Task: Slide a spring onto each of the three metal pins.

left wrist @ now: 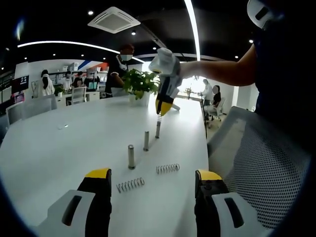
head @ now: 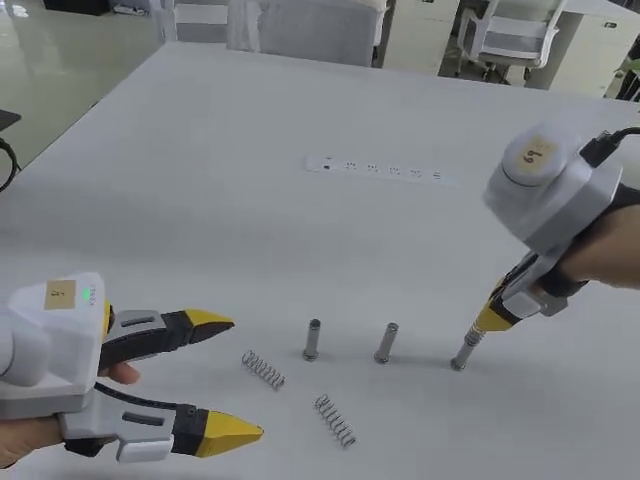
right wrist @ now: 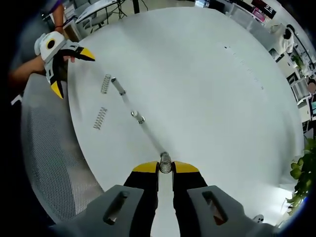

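Gripping a spring (right wrist: 165,164) in the right gripper (head: 487,320), jaws closed on its coils, long axis near upright and leaning toward 1 o'clock in the head view, lower end on top of the rightmost pin (head: 461,358). Cannot tell how far down that pin the coils reach, with the yellow tips covering the join. Finds the middle pin (head: 386,343) and the left pin (head: 312,340) standing upright at 9 o'clock of it, in one row on the white table (head: 200,200), both bare. Finds two more springs lying flat nearer the person, long axes running roughly from 10 to 4 o'clock: the left loose spring (head: 263,369) at 8 o'clock of the left pin, the right loose spring (head: 335,420) at 7 o'clock of the middle pin. Holds the left gripper (head: 246,377) at 8 o'clock of the row, jaws wide apart on nothing, tips pointing to 3 o'clock, body cut off at the lower left corner. Brings the right hand (head: 600,258) in from 2 o'clock, cut off at the right edge.
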The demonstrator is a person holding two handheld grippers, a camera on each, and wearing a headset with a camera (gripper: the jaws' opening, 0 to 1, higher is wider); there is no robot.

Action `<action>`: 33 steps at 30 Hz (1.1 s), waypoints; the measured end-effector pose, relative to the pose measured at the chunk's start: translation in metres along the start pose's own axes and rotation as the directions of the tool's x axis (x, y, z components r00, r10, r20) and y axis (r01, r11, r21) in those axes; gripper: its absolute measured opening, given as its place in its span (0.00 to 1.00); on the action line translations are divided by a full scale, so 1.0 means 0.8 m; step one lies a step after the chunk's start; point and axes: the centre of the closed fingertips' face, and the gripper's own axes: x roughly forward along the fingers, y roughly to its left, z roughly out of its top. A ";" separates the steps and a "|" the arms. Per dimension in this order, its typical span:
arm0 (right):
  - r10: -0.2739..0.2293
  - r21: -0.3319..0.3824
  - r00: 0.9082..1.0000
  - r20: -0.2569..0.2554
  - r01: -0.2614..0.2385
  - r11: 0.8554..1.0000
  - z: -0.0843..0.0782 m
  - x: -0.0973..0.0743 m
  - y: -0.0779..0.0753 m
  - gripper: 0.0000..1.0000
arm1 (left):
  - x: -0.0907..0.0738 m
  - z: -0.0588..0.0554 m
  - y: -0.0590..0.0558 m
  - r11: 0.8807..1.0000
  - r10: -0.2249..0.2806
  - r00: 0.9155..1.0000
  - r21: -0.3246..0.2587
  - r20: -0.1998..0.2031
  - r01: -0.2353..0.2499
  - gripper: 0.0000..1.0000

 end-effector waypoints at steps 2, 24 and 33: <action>0.002 0.002 1.000 0.000 -0.002 1.000 -0.001 0.004 0.000 0.07 | 0.000 0.001 0.000 1.000 0.000 1.000 0.001 0.001 0.000 0.65; 0.007 0.024 1.000 -0.004 -0.007 1.000 -0.009 0.048 0.001 0.08 | -0.004 0.003 0.001 1.000 0.000 1.000 0.003 -0.001 0.000 0.64; -0.006 0.025 0.999 0.035 0.005 1.000 0.000 0.036 0.000 0.11 | -0.005 0.001 0.000 1.000 -0.001 1.000 -0.001 0.000 0.001 0.63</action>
